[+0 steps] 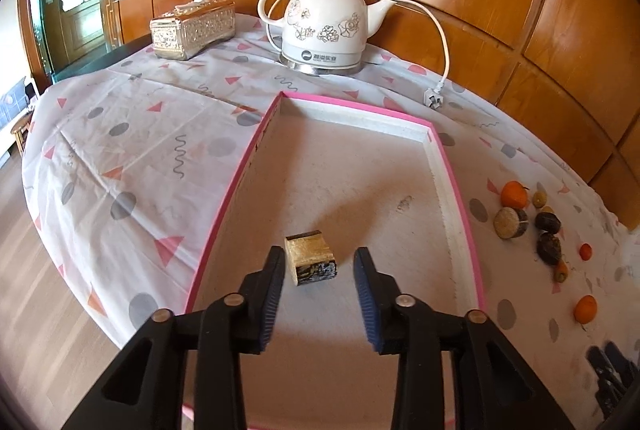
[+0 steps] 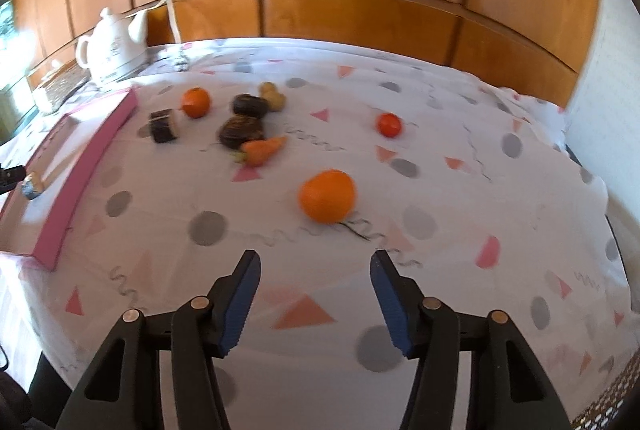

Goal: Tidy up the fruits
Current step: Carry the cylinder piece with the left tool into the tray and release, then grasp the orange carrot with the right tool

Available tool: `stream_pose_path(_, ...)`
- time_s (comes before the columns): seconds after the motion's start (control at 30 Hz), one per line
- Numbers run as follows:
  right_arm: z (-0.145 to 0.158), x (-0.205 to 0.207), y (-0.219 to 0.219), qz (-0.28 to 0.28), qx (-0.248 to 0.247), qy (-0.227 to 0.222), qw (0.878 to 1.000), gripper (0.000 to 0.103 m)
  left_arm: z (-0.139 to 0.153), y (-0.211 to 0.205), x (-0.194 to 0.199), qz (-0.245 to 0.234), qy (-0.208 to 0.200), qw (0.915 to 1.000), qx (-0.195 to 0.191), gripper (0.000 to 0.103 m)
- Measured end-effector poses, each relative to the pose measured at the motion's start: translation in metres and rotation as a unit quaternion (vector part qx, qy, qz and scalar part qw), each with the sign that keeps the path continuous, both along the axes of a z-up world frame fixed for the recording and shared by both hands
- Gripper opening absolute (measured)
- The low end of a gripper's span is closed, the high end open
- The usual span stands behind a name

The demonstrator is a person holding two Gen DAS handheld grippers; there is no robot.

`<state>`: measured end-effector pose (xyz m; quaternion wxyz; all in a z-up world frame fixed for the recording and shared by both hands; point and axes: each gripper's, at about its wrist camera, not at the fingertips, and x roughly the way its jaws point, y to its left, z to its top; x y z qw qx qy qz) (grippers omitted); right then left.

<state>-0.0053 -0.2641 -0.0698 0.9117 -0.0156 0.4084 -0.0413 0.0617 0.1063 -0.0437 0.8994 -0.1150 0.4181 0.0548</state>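
Observation:
A pink-rimmed white tray (image 1: 448, 190) lies on the patterned tablecloth; it also shows at the left of the right wrist view (image 2: 92, 166). A small gold-and-black block (image 1: 310, 256) rests on the tray floor. My left gripper (image 1: 318, 278) is open just behind the block, which sits between its fingertips without a grip. My right gripper (image 2: 314, 270) is open and empty above the cloth, a little short of a large orange (image 2: 327, 200). Farther off lie a carrot (image 2: 262, 150), two dark round fruits (image 2: 242, 130), a small orange (image 2: 196, 102), a red tomato (image 2: 389, 124) and a dark cut roll (image 2: 164, 126).
A white floral kettle (image 1: 326, 22) with cord and plug (image 1: 434, 98) stands behind the tray. A gold tissue box (image 1: 192, 28) stands at the back left. Wooden wall panels (image 2: 360, 10) close the table's far side. The table's left edge drops to the floor (image 1: 36, 294).

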Motion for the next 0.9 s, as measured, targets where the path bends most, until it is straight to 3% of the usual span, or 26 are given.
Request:
stream_pose_path(0.13,0.005,0.012,0.013,0.030,0.019,0.001,0.999,0.055,0.004,-0.007,-0.010,-0.011,-0.001,0.9999,-0.002,0.045)
stream_pose_path(0.33,0.010,0.041,0.024,0.057,0.051,0.010,0.997,0.049,0.011,-0.021,-0.027,-0.035,-0.016,0.9993,0.002,0.063)
stream_pose_path(0.4,0.010,0.052,0.026,0.060,0.061,0.016,0.996,0.049,0.012,-0.024,-0.030,-0.039,-0.017,0.9991,0.002,0.063)
stream_pose_path(0.6,0.010,0.087,0.024,0.046,0.086,0.029,0.995,0.049,0.015,-0.029,-0.038,-0.043,-0.024,0.9988,0.002,0.071)
stream_pose_path(0.9,-0.011,0.130,0.023,0.009,0.077,0.069,0.995,0.049,0.016,-0.031,-0.045,-0.043,-0.027,0.9987,0.003,0.076)
